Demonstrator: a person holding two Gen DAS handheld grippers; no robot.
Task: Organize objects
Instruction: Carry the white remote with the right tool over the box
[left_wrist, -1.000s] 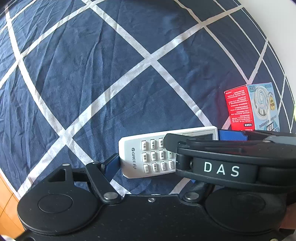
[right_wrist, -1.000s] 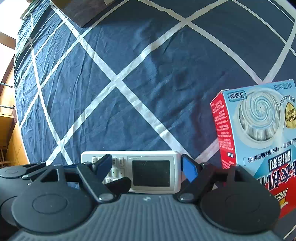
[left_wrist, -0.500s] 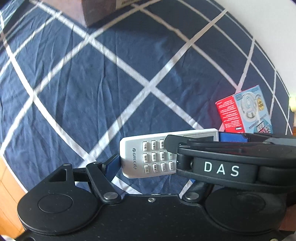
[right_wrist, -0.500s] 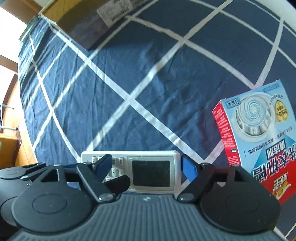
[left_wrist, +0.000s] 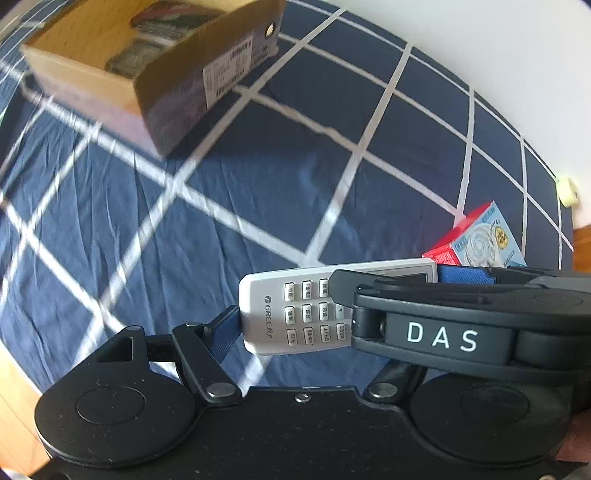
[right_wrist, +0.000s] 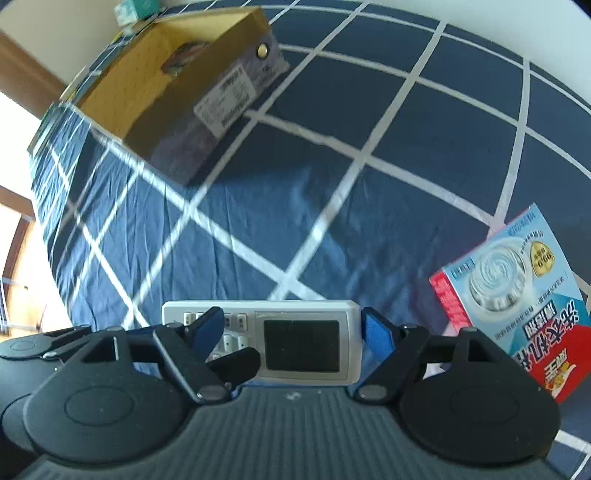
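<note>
Both the left gripper (left_wrist: 334, 314) and right gripper (right_wrist: 293, 332) are pinching the white air-conditioner remote (left_wrist: 295, 314) endwise above the bed (left_wrist: 258, 199), carrying a light, stiff, slick-sided thing best gripped across its ends

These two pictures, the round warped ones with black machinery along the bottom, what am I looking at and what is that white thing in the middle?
No robot here: a person holds a two-fingered grabbing tool in each hand, and each tool carries a wide-angle camera looking along its fingers. One picture comes from the left gripper, the other from the right gripper. The black discs at the bottom are the tools' own bodies. The white thing is an air-conditioner remote, clamped from opposite ends by both tools at once. Below lies a navy bedsheet with white grid lines. On it sit an open cardboard box with things inside and a red and blue product box.
</note>
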